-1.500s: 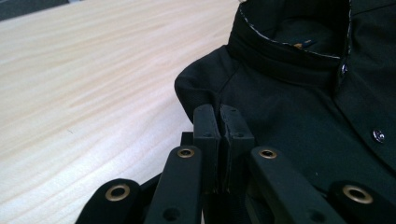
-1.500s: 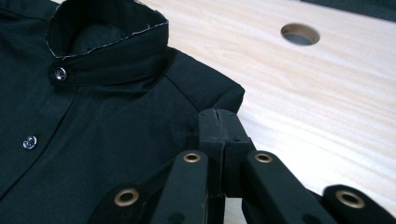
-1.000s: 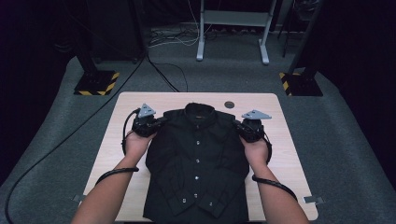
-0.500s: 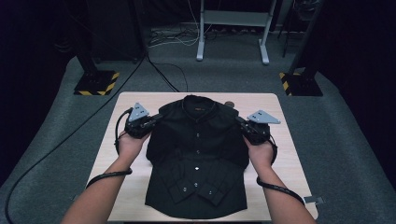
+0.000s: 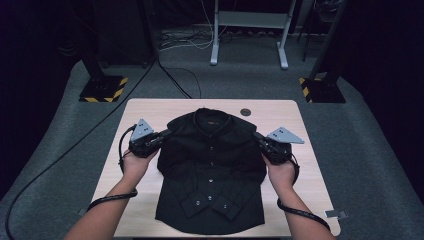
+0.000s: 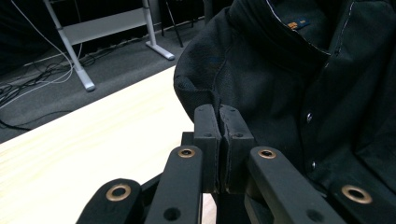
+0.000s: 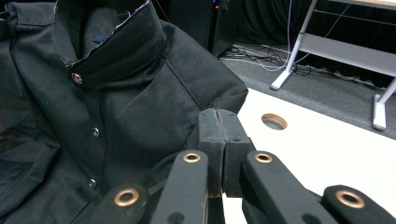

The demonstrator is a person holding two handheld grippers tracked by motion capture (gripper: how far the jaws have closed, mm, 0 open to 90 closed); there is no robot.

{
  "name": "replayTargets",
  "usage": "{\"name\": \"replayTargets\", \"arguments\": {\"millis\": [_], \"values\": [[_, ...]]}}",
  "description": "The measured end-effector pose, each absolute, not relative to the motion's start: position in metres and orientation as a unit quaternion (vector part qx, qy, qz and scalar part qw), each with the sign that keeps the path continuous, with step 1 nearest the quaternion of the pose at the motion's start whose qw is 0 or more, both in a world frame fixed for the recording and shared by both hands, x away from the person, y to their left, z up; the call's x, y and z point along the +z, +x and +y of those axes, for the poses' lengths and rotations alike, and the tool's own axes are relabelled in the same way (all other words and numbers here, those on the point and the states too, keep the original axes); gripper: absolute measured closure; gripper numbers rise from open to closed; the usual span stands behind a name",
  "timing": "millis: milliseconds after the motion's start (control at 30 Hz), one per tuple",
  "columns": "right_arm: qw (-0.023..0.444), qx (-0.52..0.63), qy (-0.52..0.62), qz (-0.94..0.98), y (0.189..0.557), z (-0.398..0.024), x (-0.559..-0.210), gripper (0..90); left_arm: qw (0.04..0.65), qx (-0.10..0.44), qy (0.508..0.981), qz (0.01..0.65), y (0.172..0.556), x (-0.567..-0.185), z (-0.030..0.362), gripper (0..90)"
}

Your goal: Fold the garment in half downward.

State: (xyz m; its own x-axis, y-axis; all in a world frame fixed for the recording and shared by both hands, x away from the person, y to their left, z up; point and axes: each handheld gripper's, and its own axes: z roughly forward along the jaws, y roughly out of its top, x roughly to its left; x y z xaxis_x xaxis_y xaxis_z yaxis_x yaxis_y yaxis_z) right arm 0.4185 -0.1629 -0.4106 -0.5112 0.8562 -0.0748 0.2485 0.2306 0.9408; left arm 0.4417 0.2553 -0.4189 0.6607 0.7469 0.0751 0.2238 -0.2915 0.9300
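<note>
A black button-up shirt lies front up on the pale wooden table, sleeves folded across its lower part, collar toward the far edge. My left gripper is shut on the shirt's left shoulder edge. In the left gripper view the jaws stand pressed together with the shoulder fabric bunched at their tips. My right gripper is shut on the other shoulder; its tips pinch the fabric there. The collar stands raised between them.
A round cable hole sits in the table just beyond the collar. Off the far edge, on grey carpet, stand a white desk frame with loose cables and two stand bases with yellow-black stripes.
Both grippers have slid away from the person toward the far edge, taking the shirt with them. Its hem, which reached the near edge, now lies on the table.
</note>
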Motion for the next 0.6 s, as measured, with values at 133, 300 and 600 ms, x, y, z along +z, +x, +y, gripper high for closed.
{"name": "replayTargets", "arguments": {"millis": [133, 300, 600], "values": [[0.311, 0.487, 0.383, 0.721, 0.417, -0.163, -0.411, 90.0, 0.502, 0.258, 0.762, 0.318, 0.441, -0.419, 0.256, 86.4], [0.302, 0.485, 0.386, 0.724, 0.412, -0.167, -0.412, 90.0, 0.503, 0.25, 0.765, 0.315, 0.435, -0.417, 0.257, 86.4], [0.292, 0.49, 0.388, 0.724, 0.403, -0.171, -0.414, 90.0, 0.503, 0.247, 0.767, 0.312, 0.427, -0.418, 0.257, 86.4]]}}
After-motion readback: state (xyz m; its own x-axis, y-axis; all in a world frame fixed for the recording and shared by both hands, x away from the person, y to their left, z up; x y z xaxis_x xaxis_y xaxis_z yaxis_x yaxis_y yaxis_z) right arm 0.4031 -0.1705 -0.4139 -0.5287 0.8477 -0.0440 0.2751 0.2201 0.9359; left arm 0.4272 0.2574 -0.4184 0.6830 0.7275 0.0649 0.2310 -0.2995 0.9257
